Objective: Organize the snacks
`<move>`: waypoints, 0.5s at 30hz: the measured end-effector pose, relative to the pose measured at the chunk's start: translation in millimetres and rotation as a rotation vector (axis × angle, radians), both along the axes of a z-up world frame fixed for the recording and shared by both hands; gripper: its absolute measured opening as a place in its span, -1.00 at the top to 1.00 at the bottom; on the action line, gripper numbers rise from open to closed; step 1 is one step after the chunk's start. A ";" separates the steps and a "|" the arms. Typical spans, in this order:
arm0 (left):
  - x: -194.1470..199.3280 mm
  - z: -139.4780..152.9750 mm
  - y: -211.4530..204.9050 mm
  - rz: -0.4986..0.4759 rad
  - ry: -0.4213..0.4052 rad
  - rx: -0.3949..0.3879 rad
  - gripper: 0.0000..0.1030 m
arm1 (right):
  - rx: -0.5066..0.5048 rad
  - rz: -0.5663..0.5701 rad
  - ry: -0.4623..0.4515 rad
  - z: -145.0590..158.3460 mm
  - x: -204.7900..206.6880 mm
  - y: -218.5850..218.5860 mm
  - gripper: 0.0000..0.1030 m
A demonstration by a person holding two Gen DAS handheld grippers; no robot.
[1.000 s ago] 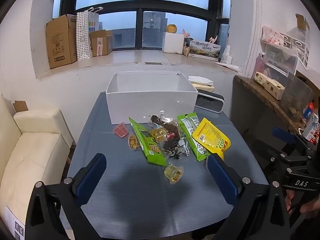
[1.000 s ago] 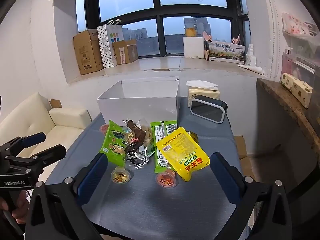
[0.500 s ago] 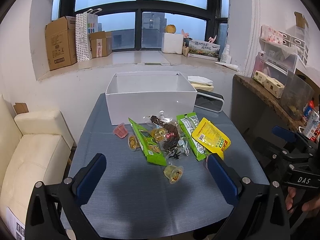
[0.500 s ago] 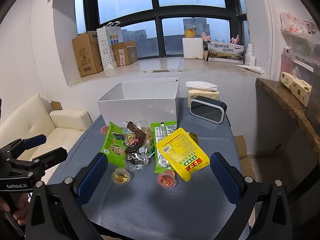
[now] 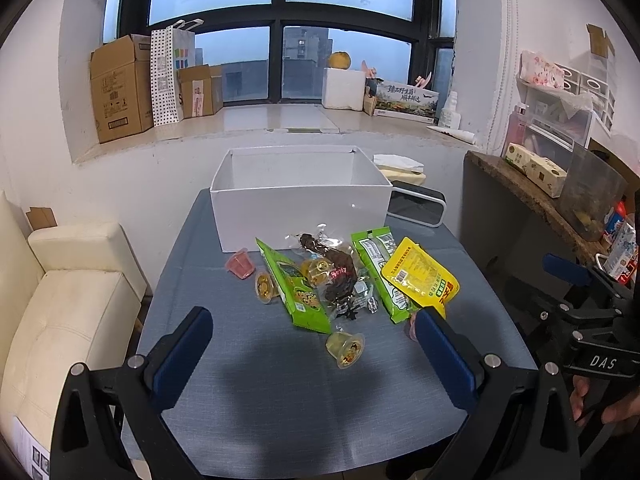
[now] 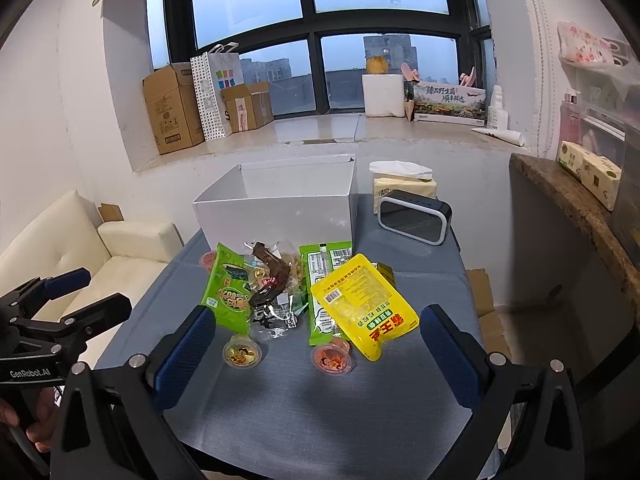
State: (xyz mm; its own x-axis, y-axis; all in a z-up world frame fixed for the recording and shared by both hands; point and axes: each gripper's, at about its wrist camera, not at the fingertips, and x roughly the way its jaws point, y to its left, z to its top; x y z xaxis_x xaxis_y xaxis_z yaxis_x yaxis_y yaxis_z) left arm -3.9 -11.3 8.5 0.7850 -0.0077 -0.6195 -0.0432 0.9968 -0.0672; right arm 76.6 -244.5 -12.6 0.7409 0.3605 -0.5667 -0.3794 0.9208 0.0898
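Snack pile [image 6: 296, 292] lying on counter [image 6: 320, 408] at six o'clock of empty white box [image 6: 280, 212], both hand-held grippers, left [image 5: 312, 344] and right [image 6: 316, 340], hovering spread apart, holding nothing; first pick seemingly pending, needing descent onto one packet.

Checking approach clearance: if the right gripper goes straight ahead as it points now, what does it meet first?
Probably the red jelly cup or the yellow pouch lying over it; the right gripper is open and aimed at that near edge of the snack pile. Depth is unclear.
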 end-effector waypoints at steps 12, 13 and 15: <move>0.5 -0.3 -3.1 -0.008 0.001 0.002 -1.00 | 0.007 -0.009 0.005 -1.8 -0.9 -3.5 -1.00; 0.2 -0.2 -3.2 -0.009 0.001 0.001 -1.00 | 0.006 -0.008 0.006 -2.1 -1.0 -3.2 -1.00; 0.2 -0.4 -3.5 -0.007 0.001 0.002 -1.00 | 0.005 -0.007 0.005 -2.6 -1.3 -3.7 -1.00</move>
State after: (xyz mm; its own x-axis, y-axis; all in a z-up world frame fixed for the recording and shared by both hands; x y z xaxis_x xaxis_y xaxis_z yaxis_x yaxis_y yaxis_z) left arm -3.7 -14.8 8.0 0.7841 -0.0119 -0.6206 -0.0361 0.9973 -0.0647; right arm 75.3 -248.3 -15.2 0.7402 0.3585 -0.5689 -0.3729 0.9229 0.0963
